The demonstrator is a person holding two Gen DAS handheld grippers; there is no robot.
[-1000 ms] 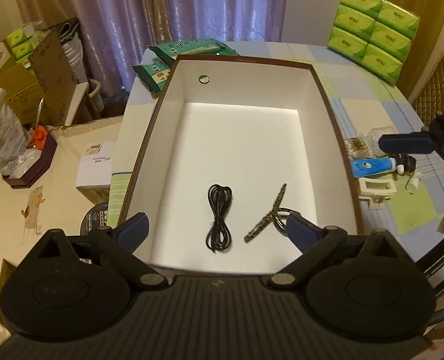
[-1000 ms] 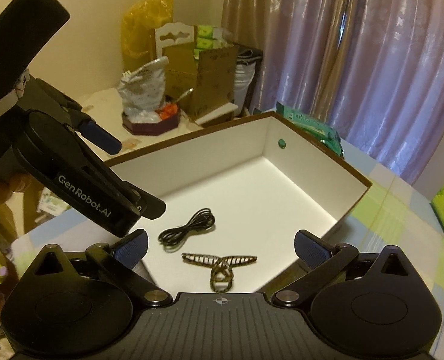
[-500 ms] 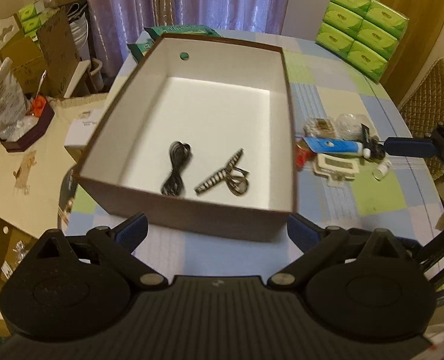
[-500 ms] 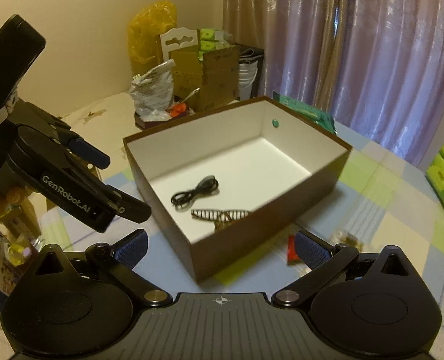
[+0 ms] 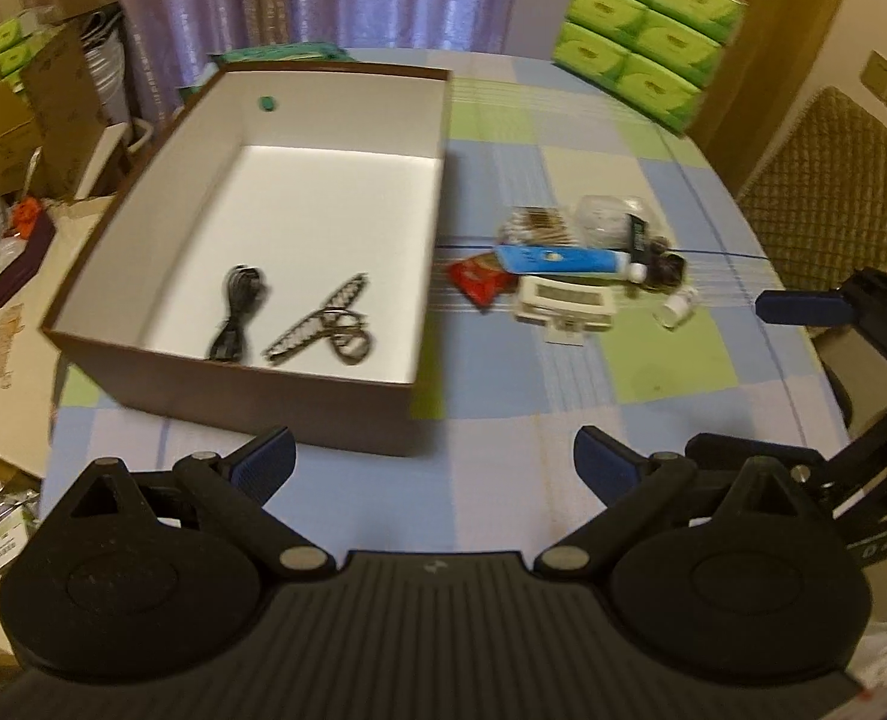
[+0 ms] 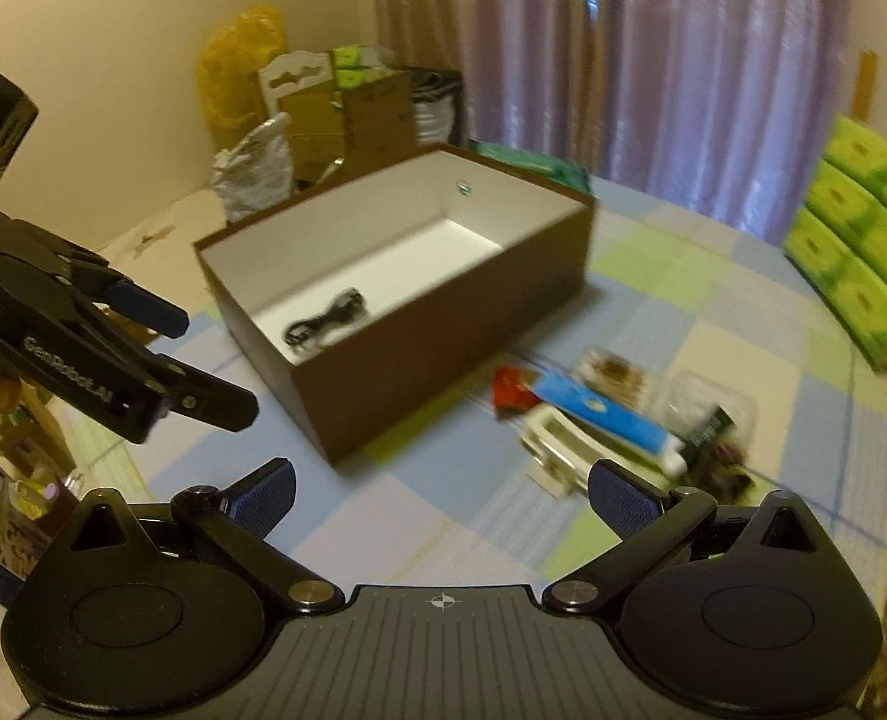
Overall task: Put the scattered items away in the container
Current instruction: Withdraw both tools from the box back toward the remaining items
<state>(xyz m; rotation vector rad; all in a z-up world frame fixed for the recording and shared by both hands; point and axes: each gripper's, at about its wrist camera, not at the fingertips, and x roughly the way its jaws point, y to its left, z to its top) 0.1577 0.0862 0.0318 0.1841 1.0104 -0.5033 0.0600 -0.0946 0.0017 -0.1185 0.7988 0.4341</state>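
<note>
A brown box (image 5: 251, 396) with a white inside stands on the checked tablecloth; it holds a black cable (image 5: 236, 315) and a patterned hair clip (image 5: 329, 318). To its right lies a pile of loose items: a blue tube (image 5: 557, 259), a red packet (image 5: 481, 281), a white clip (image 5: 563, 303), a small white bottle (image 5: 676, 306) and clear bags (image 5: 605, 216). My left gripper (image 5: 434, 465) is open and empty, near the table's front edge. My right gripper (image 6: 440, 495) is open too, just short of the white clip (image 6: 554, 450) and blue tube (image 6: 599, 414).
Stacked green tissue packs (image 5: 647, 30) stand at the far right of the table. A quilted chair (image 5: 833, 180) is beside the table on the right. Cardboard boxes and bags (image 6: 323, 114) crowd the floor left of the box. Green packets (image 5: 275, 51) lie behind it.
Both grippers have pulled back from over the box and swung right, so the loose pile now shows in both views. The cable and hair clip stay in the box.
</note>
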